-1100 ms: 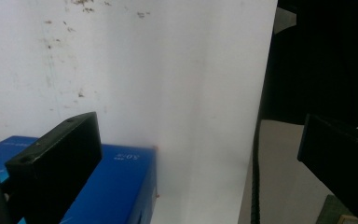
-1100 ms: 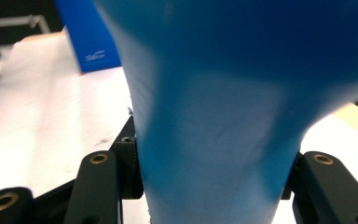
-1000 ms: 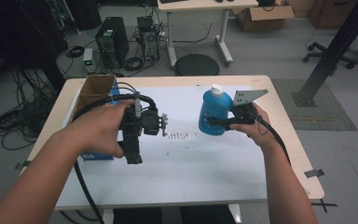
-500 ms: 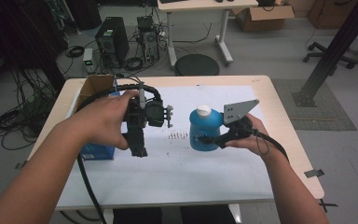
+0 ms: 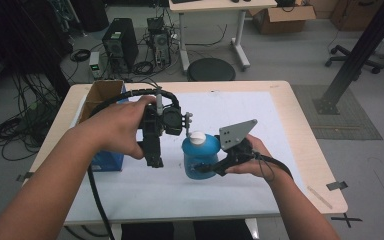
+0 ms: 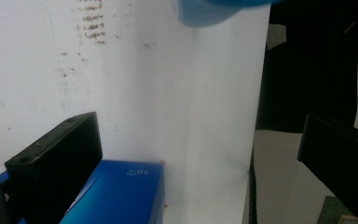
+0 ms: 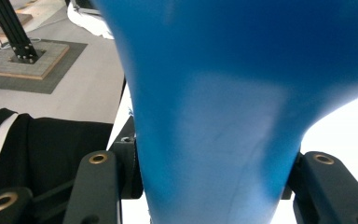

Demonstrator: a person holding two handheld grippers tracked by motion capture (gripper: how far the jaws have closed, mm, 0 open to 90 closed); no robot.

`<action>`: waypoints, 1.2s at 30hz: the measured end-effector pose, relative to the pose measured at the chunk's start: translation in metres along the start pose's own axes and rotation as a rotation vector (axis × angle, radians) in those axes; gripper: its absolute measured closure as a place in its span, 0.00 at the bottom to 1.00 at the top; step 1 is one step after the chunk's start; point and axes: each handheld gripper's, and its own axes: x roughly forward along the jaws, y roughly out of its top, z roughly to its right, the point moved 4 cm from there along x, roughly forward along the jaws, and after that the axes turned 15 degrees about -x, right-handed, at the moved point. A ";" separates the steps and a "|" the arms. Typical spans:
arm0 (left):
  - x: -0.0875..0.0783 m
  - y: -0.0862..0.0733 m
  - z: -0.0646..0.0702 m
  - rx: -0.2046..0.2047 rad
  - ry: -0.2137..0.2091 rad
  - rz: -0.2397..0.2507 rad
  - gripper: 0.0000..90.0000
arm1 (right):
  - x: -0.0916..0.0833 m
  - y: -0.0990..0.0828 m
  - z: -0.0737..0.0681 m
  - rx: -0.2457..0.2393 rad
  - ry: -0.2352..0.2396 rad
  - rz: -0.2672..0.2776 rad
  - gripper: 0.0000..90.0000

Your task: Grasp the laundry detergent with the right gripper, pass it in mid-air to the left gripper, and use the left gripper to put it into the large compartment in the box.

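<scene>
The right gripper (image 5: 207,167) was clamped on the blue bottle (image 5: 200,157), held upright above the white mat (image 5: 240,120) near the table's middle. The left gripper (image 6: 191,154), jaws open and empty, hovered beside the white cap (image 5: 197,137). Risk: a misaligned approach could knock the bottle askew in the grip.

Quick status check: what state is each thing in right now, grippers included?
Blue bottle: capped, upright, clamped in the right gripper, lifted off the table.
Right gripper: shut on the bottle.
Left gripper: open, nothing between its jaws.
Cardboard box: open at the top.
Blue box: closed, lying on the table.
</scene>
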 end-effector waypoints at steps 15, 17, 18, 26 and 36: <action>0.000 0.010 0.006 0.018 -0.005 -0.005 0.00 | 0.023 0.001 -0.002 0.021 0.007 0.033 0.51; 0.000 0.011 0.007 0.020 -0.004 -0.005 0.00 | 0.026 0.001 -0.002 0.026 0.006 0.040 0.51; 0.001 0.011 0.007 0.022 -0.006 -0.007 0.00 | 0.027 0.001 -0.002 0.029 0.002 0.042 0.51; 0.005 0.013 0.010 0.025 -0.011 -0.018 0.00 | 0.042 -0.002 -0.001 0.039 0.000 0.025 0.51; 0.011 0.011 0.007 0.011 -0.017 -0.020 0.00 | 0.061 0.005 0.002 0.057 0.007 0.042 0.51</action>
